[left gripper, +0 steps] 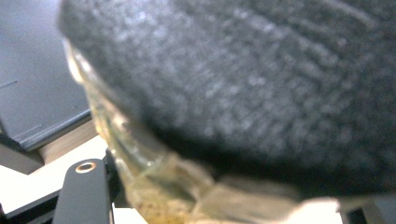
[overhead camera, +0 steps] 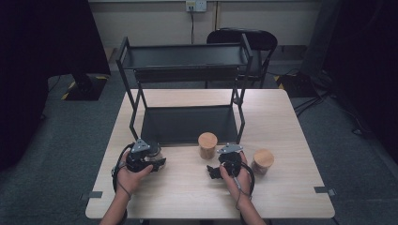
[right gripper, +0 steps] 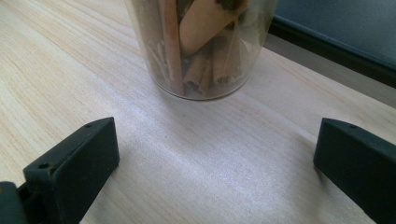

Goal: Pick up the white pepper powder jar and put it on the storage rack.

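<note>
Glass, that's what your left gripper point(overhead camera: 157, 161) is clamped on: a clear jar point(left gripper: 140, 177) with a dark, felt-looking lid point(left gripper: 243, 88), sitting at the table's point(overhead camera: 187, 197) front left just ahead of the black rack point(overhead camera: 187, 124). In the left gripper view it's so close that you get little more than blurry lid and a strip of glass wall with something yellowish at the bottom, so I can't tell what's in it or exactly where the pads sit. I'd treat it as stiff, slick and breakable, probably with some weight to it, so squeeze the wall below the lid rather than the lid itself, which may just pull off. Your right gripper point(right gripper: 215, 158) has its jaws wide apart with nothing between them, resting low over the wood and aimed at a second jar point(right gripper: 201, 51) full of cinnamon-like sticks. That one's cut off at the top in the right gripper view, but the high view shows a wood-lidded jar point(overhead camera: 207, 145) just ahead of that hand, touching nothing. Likely lighter, same slippery glass, so take it mid-wall and square. A third jar point(overhead camera: 263, 161) stands just right of your right hand; its contents are too small to make out. The rack's lower shelf is dark, and its far corners are hard to read.
</note>
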A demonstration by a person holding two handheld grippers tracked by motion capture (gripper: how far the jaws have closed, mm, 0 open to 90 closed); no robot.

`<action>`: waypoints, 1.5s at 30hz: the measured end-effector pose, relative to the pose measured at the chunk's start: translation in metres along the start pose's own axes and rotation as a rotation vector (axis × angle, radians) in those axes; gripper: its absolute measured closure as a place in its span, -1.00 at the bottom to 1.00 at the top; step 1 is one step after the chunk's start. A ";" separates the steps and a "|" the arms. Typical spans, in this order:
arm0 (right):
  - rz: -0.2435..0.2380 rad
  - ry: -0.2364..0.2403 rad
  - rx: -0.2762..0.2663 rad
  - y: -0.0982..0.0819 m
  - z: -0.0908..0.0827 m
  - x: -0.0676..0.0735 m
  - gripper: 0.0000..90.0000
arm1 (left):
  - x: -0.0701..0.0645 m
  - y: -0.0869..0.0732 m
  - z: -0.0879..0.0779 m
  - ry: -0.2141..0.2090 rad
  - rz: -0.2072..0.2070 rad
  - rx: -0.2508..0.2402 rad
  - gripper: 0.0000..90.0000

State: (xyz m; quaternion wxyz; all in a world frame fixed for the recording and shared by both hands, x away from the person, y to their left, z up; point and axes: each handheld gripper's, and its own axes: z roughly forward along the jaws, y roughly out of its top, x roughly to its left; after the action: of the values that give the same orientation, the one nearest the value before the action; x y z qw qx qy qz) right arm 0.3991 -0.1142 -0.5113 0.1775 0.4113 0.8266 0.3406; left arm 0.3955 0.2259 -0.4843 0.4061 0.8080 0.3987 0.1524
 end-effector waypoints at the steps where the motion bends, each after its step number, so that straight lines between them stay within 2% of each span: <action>1: 0.000 0.000 0.000 0.000 0.000 0.000 -1.00 | 0.000 0.000 0.000 0.000 0.000 0.000 -0.31; 33: 0.000 0.000 0.000 0.000 0.000 0.000 -1.00 | -0.001 0.031 0.011 -0.037 0.010 0.002 -0.31; 45: 0.000 0.000 0.000 0.000 0.000 0.000 -1.00 | 0.002 0.042 0.013 -0.034 0.001 0.002 -0.31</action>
State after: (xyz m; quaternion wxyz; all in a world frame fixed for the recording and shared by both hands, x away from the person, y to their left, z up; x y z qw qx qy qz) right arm 0.3991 -0.1142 -0.5113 0.1776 0.4112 0.8267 0.3406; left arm 0.4256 0.2054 -0.4597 0.4117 0.8111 0.3917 0.1385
